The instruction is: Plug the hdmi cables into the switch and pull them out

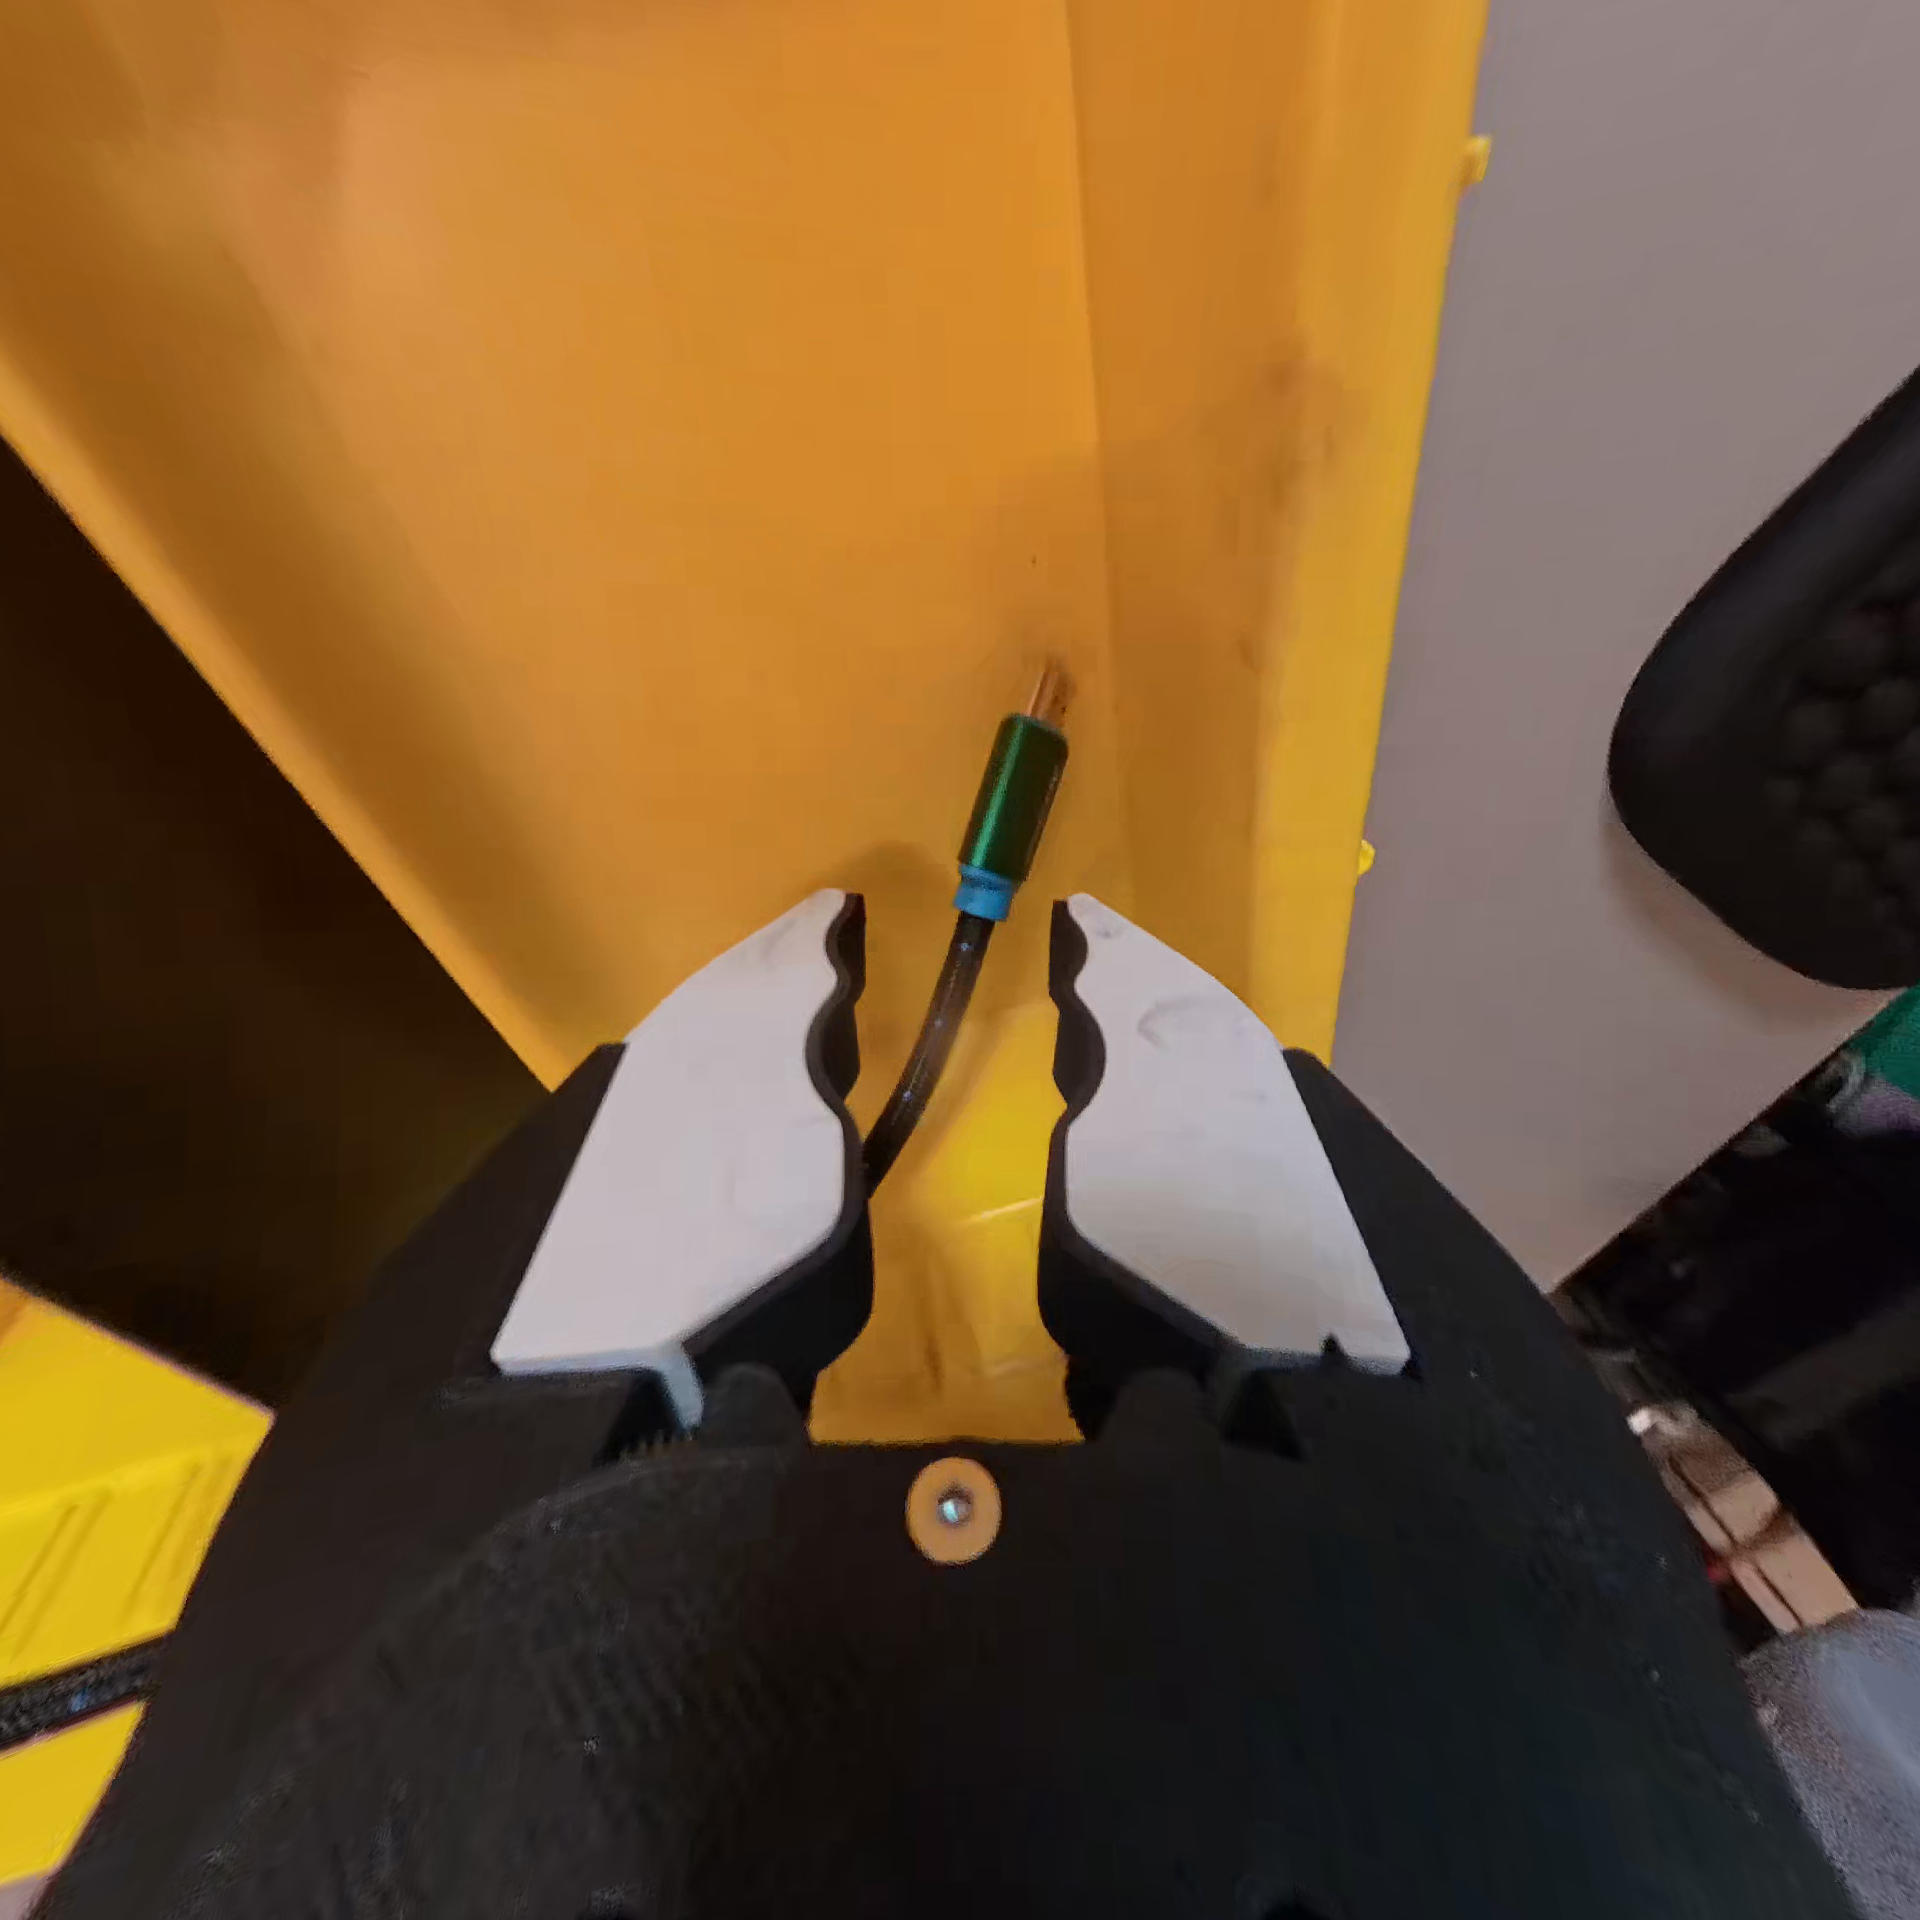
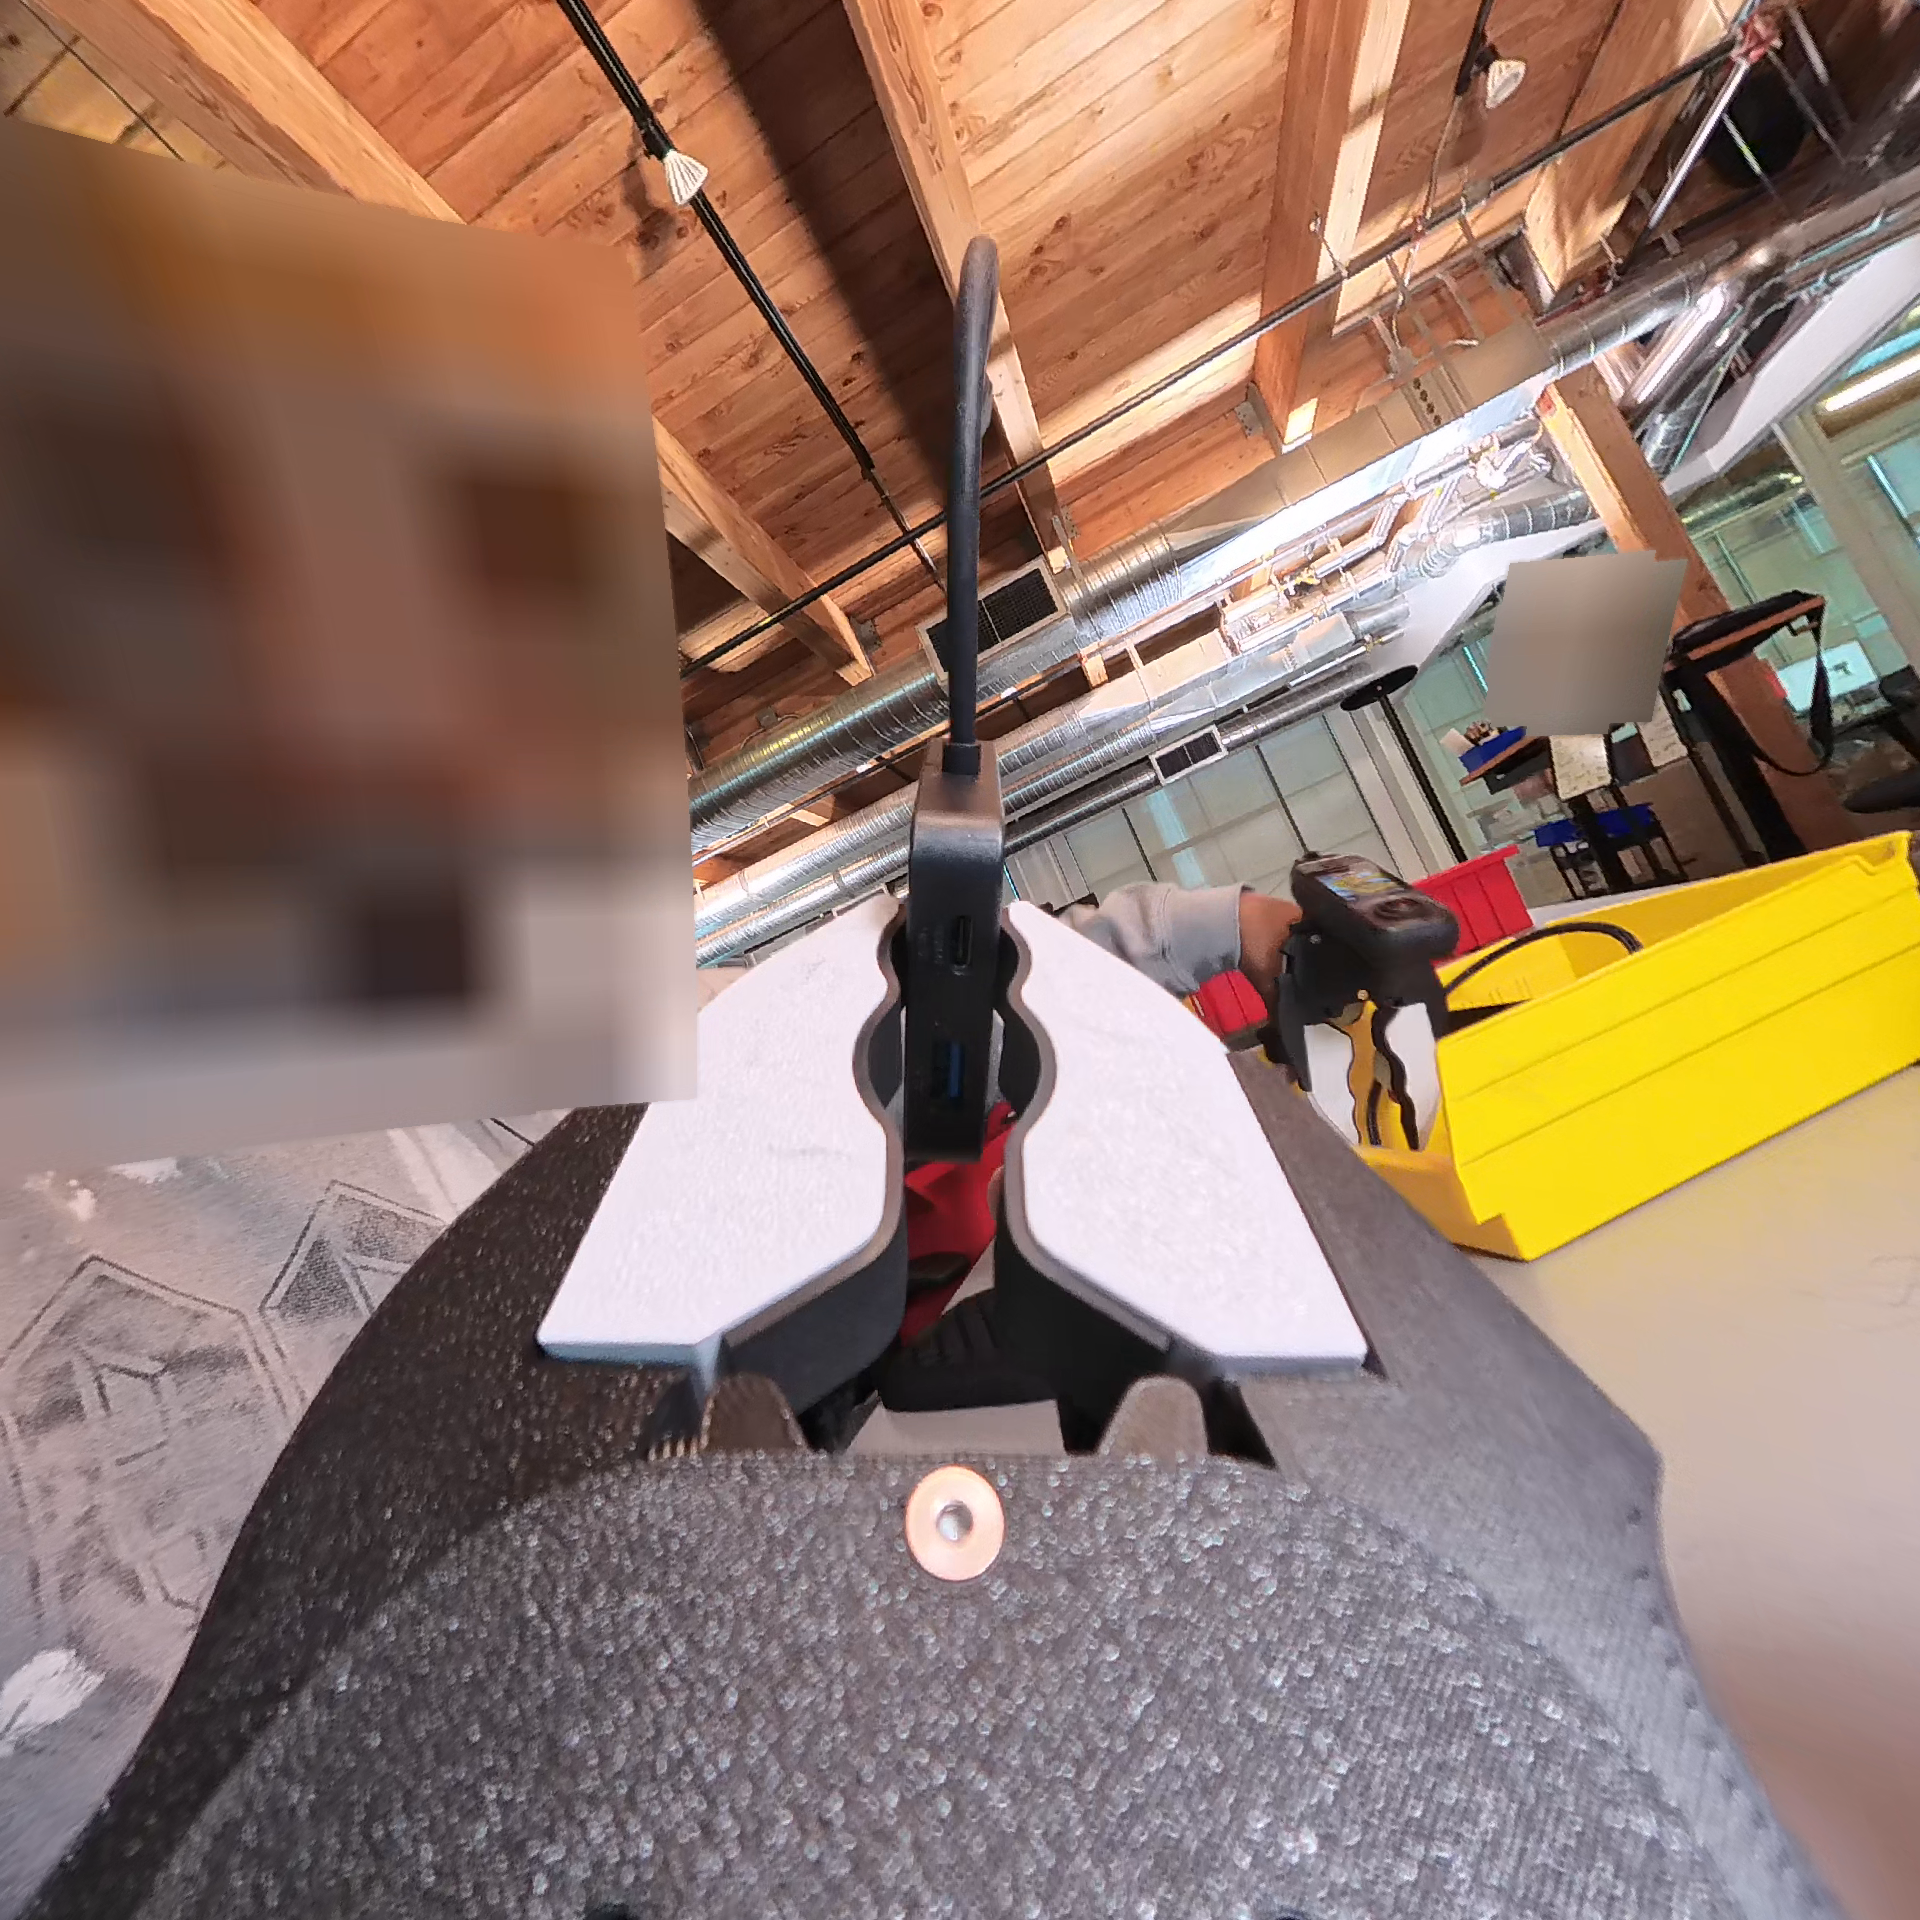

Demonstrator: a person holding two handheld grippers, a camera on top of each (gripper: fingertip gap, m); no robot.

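Note:
An HDMI cable with a green metal plug (image 1: 1013,800) and a black cord (image 1: 930,1039) lies on the floor of a yellow bin (image 1: 623,520). My left gripper (image 1: 956,914) is open just behind the plug. The cord runs between its white fingers (image 1: 707,1122) without being pinched. My right gripper (image 2: 956,920) is shut on the black switch (image 2: 956,862) and holds it upright on edge, ports facing the camera. The switch's own black lead (image 2: 971,468) rises from its top. The left gripper (image 2: 1351,1091) also shows in the right wrist view, reaching down into the yellow bin (image 2: 1662,1039).
The bin stands on a pale table (image 2: 1662,1455). A red bin (image 2: 1475,904) stands behind it. A person's grey sleeve (image 2: 1174,925) leads to the left gripper. A black chair part (image 1: 1787,779) sits to the right of the bin, over pale floor.

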